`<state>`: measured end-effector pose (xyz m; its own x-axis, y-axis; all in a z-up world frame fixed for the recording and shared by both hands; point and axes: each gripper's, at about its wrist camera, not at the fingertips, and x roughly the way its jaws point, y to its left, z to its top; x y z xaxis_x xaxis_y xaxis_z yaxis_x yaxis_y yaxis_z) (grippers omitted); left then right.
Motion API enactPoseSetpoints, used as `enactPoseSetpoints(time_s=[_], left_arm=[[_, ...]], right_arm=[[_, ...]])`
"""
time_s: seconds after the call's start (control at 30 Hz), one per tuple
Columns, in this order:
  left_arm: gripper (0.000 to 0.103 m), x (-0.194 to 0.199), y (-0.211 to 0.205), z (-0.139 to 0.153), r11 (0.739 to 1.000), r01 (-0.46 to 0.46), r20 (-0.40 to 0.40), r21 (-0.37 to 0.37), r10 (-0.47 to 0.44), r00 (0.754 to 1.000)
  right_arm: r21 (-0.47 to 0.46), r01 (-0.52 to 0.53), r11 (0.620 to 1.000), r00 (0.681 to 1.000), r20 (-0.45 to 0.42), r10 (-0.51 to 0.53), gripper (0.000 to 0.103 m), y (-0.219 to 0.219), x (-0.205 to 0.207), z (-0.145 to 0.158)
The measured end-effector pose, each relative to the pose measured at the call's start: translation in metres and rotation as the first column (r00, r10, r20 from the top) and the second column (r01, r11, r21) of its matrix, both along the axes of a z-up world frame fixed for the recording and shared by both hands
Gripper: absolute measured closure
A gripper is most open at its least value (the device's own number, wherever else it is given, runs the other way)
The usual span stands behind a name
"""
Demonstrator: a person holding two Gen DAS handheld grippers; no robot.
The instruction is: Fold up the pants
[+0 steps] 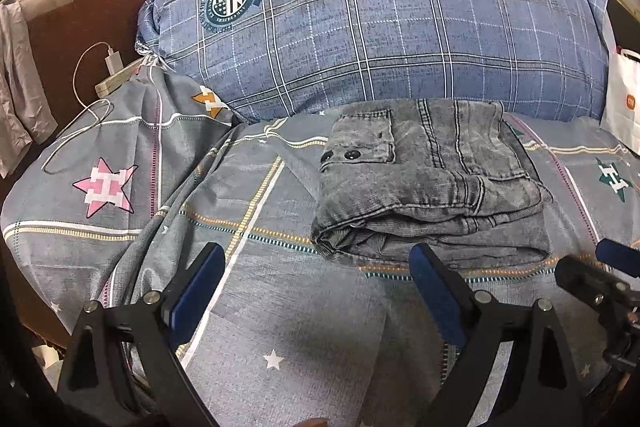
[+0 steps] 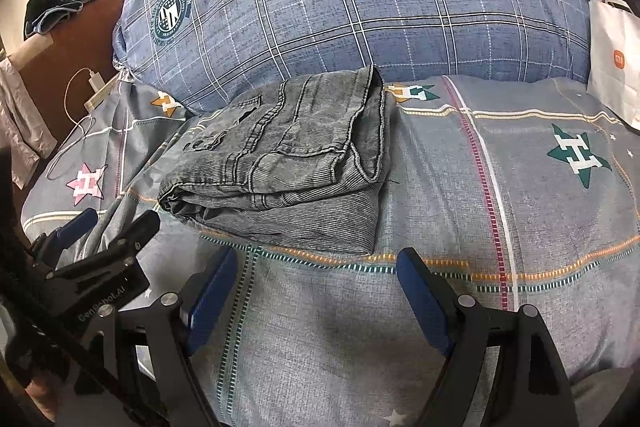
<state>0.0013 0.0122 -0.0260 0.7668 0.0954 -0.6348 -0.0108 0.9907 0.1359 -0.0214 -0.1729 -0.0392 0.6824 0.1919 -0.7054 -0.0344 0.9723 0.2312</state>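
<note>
Behind the folded grey jeans a plaid pillow hides the bed's far side; both tongs, left and right, hang released, empty.

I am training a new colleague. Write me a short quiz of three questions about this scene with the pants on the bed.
1. True or false: the grey pants lie folded in a compact stack on the bedsheet.
2. What lies directly behind the pants? A) a wooden box B) a blue plaid pillow C) a laptop
3. Fill in: the fingers of the left gripper and the right gripper are both ____ and hold nothing.

Key: 1 true; 2 B; 3 open.
</note>
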Motion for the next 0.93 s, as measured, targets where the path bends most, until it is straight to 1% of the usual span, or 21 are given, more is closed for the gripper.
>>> enactPoseSetpoints(time_s=[0.2, 0.47, 0.57, 0.73, 0.93], left_arm=[[0.010, -0.004, -0.001, 0.003, 1.000, 0.004, 0.020, 0.000, -0.004, 1.000], [0.010, -0.003, 0.001, 0.004, 1.000, 0.007, 0.012, -0.013, -0.007, 1.000], [0.010, -0.003, 0.000, 0.004, 1.000, 0.008, 0.018, -0.001, -0.008, 1.000], [0.010, -0.001, 0.000, 0.002, 1.000, 0.014, 0.005, -0.008, -0.014, 1.000], [0.010, 0.000, 0.001, -0.001, 1.000, 0.016, 0.005, -0.019, -0.016, 1.000]], right_arm=[[-0.006, -0.002, 1.000, 1.000, 0.005, 0.002, 0.017, 0.000, 0.000, 0.001], [-0.012, -0.002, 1.000, 1.000, 0.006, 0.002, 0.017, 0.000, 0.000, 0.001], [-0.008, 0.001, 1.000, 1.000, -0.001, -0.001, 0.017, -0.002, 0.002, -0.001], [-0.009, 0.003, 1.000, 1.000, -0.010, -0.003, 0.017, -0.003, 0.004, -0.004], [0.019, 0.007, 1.000, 0.998, -0.060, -0.006, 0.017, -0.008, 0.013, -0.016]])
